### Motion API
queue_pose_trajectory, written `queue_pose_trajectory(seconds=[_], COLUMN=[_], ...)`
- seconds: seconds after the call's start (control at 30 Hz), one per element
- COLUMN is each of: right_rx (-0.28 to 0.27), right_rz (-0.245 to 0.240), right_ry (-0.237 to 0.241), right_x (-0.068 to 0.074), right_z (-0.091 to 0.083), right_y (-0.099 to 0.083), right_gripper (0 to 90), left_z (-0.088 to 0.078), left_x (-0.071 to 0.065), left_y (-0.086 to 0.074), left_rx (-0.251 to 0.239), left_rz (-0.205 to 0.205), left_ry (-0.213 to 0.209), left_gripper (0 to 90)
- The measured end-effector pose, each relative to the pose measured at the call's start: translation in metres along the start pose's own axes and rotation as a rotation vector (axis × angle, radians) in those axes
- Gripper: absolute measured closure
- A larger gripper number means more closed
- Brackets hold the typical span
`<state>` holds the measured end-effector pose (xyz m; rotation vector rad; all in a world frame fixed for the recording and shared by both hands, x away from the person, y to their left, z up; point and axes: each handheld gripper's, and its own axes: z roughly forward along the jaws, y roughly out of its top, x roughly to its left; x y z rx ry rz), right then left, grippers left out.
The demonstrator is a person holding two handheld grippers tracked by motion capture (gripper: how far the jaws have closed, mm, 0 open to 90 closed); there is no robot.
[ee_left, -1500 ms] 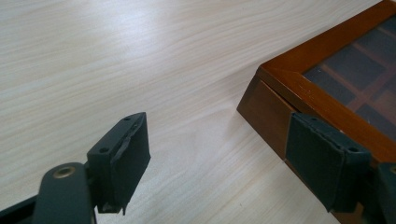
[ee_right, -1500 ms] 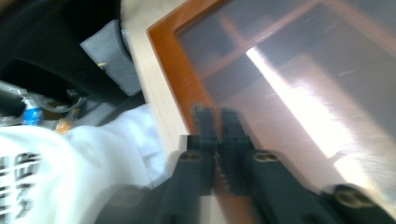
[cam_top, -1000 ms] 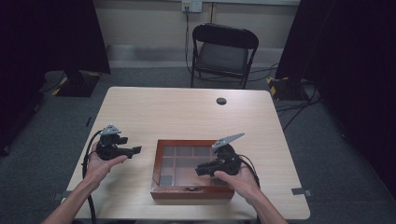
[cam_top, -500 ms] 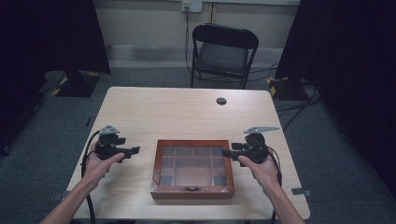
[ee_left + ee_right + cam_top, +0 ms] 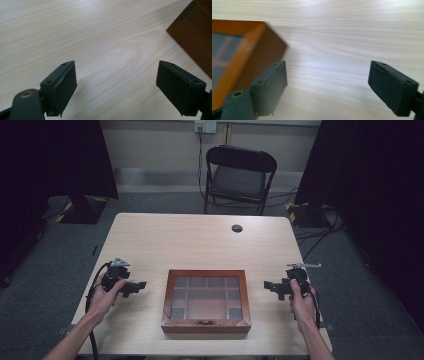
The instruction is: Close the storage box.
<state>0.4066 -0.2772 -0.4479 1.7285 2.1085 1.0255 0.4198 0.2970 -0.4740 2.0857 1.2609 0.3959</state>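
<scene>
From above, a wooden box (image 5: 206, 301) with a glass lid sits closed near the front edge of the counter (image 5: 200, 240). The left tongs (image 5: 134, 287) hover to its left and the right tongs (image 5: 272, 287) to its right, both clear of it.

In the left gripper view, the jaws stand apart over bare wood, nothing between them.

In the right gripper view, the jaws have just been opening and hold nothing; the box corner (image 5: 249, 50) lies beside the left jaw.

The desk (image 5: 200, 240) is pale wood with a fine straight grain. The box (image 5: 206, 301) on it has a reddish-brown wooden frame around a greyish glass lid crossed by a grid. Both hand-held grippers, left (image 5: 140, 285) and right (image 5: 270, 285), are black, as is the chair (image 5: 239, 175).
</scene>
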Motion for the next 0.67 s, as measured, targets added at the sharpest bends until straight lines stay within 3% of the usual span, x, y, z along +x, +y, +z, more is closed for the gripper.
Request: queue_pose_trajectory(seconds=[0.1, 0.2, 0.27, 0.37, 0.5, 0.67], right_rx=[0.040, 0.079, 0.081, 0.049, -0.033, -0.087], right_rz=[0.042, 0.009, -0.017, -0.052, -0.085, -0.086], right_ry=[-0.075, -0.148, -0.194, -0.257, -0.280, -0.278], right_x=[-0.006, -0.006, -0.005, -0.004, -0.005, -0.008], right_z=[0.006, 0.015, 0.022, 0.029, 0.038, 0.043], right_y=[-0.009, -0.018, -0.020, -0.022, -0.027, -0.032], right_gripper=[15.0, 15.0, 15.0, 15.6, 6.6, 0.0], left_z=[0.003, 0.010, 0.014, 0.017, 0.020, 0.020], left_x=[0.005, 0.006, 0.004, 0.003, 0.006, 0.005], left_y=[-0.005, -0.011, -0.013, -0.014, -0.021, -0.021], left_rx=[0.010, 0.036, 0.013, -0.002, -0.062, -0.060], left_rz=[-0.020, -0.003, 0.020, 0.009, -0.003, -0.007], left_ry=[0.022, 0.067, 0.097, 0.091, 0.097, 0.103], left_gripper=[16.1, 16.1, 12.7, 8.7, 0.0, 0.0])
